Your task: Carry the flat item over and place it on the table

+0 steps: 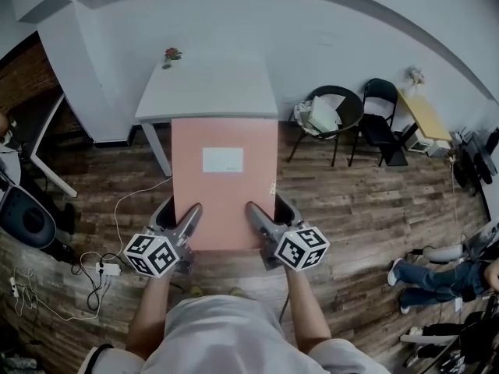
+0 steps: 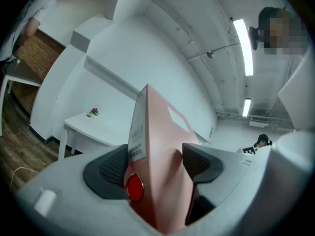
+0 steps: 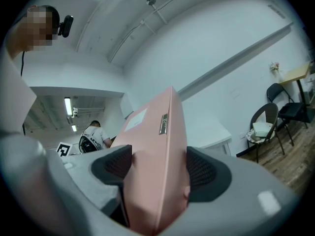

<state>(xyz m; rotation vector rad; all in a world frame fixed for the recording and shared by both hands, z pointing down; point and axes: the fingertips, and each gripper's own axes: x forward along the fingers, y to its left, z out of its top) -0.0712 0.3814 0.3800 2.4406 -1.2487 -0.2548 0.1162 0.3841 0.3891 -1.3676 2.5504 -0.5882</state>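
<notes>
You're mid-carry: the flat pink item (image 1: 224,179) hangs level in front of you over the wood floor (image 1: 351,201), w/ its near edge pinched on both sides. Left claw (image 2: 157,165) is clenched on the item's left side, pads against both faces, w/ a red snap button just by one pad. Right claw (image 3: 158,167) is clamped on the right side the same way, so neither has let go. In the head view the item's far edge meets the near edge of the white table (image 1: 234,100), but I can't tell if it's above the top yet or just short of it. Table top looks bare except a small flower (image 1: 171,54) at the far left corner, well apart from where you'd land. So the step in hand is the approach; placement isn't done yet. Next move, IMO: step fwd till most of the item is over the top, both claws at equal height so it doesn't twist. Lower the far edge first, slide it in, then open both together. Watch for the far end catching the table lip.
</notes>
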